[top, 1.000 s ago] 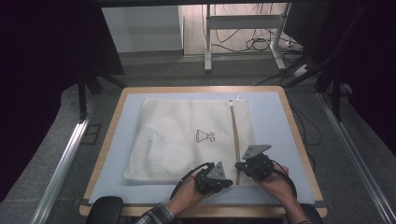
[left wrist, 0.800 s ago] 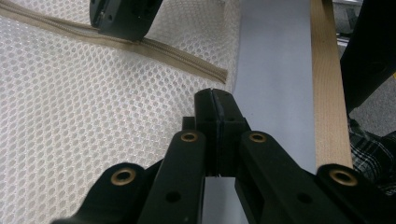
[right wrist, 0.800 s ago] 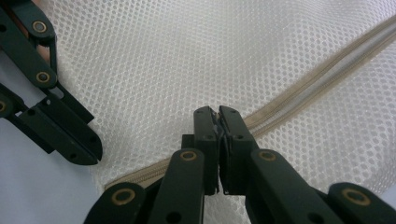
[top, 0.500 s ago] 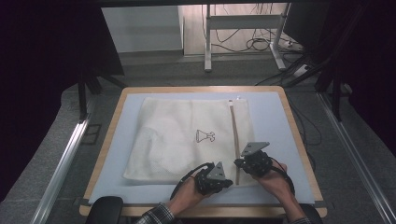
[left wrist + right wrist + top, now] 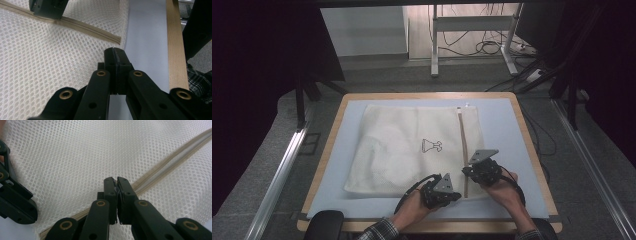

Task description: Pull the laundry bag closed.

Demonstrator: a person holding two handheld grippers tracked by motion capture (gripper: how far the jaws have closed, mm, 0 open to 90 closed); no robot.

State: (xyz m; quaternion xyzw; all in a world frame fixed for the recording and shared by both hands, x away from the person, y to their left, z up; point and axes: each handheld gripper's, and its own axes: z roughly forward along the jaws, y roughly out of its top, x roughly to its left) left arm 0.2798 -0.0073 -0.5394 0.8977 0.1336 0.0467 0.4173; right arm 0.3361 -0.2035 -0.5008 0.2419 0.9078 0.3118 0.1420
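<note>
the zipper (image 5: 463,150) runs lengthwise away from the person, the right tongs (image 5: 116,180) pinched shut on it, the left tongs (image 5: 113,51) shut, empty, beside its near end.

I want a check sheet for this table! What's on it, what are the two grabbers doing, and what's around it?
Surface: pale blue mat on a wood-edged table.
Job's things: white mesh bag lying flat, tan zipper along its right side.
Clutter: nothing seen.
Grippers: left gripper shut at the bag's near edge; right gripper shut over the zipper line, what it pinches is unclear.
Cables: black cable trailing from the left gripper.
Surroundings: grey floor, desk legs, floor wires.
</note>
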